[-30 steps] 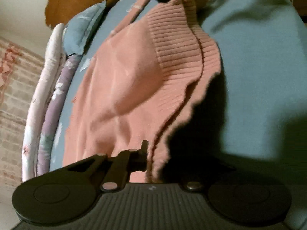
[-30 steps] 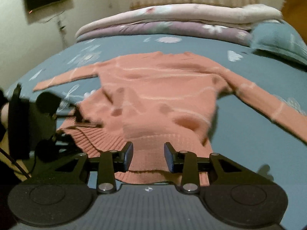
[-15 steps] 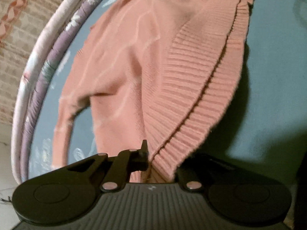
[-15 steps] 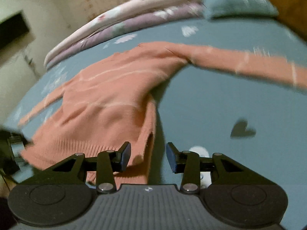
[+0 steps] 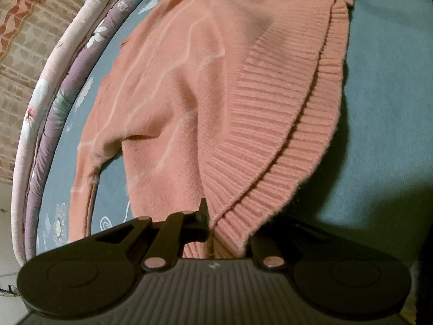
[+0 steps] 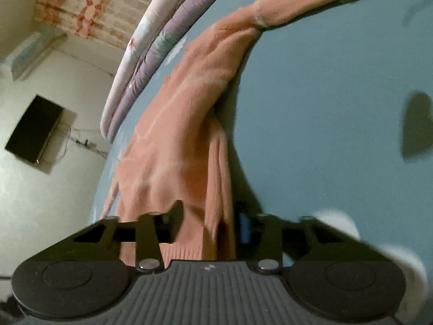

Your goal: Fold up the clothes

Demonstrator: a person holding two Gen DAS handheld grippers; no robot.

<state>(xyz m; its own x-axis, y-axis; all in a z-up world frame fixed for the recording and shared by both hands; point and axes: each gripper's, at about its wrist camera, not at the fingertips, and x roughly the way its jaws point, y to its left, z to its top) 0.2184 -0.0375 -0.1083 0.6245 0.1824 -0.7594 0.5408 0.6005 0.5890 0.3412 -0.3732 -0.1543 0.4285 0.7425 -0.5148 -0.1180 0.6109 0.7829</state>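
- Clamping tight down at the bottom centre of the left wrist view: left gripper pinched closed on the ribbed hem of the pink sweater, knit bunched right between the fingers.
- Spread up and away across the middle of that view, sweater body lying on the blue bedsheet, pale wavy lines running over the knit.
- Curving along the right edge of the garment, two layers of ribbed hem, a dark gap showing between them.
- Trailing down at lower left, one sleeve flat on the sheet.
- Stacked along the left edge, folded quilts, pink over purple, flower print.
- Switching to the right wrist view: right gripper at bottom centre, jaws closing, sweater edge hanging between the fingers, a narrow gap left on each side, pads not clearly pressing yet.
- Stretching from the fingers toward the upper right, garment blurred, other sleeve reaching to the top right corner over the bedsheet.
- Hanging at left on the pale wall, a dark television, tilted in the frame.
- Showing at upper left, patterned curtain above the quilts.
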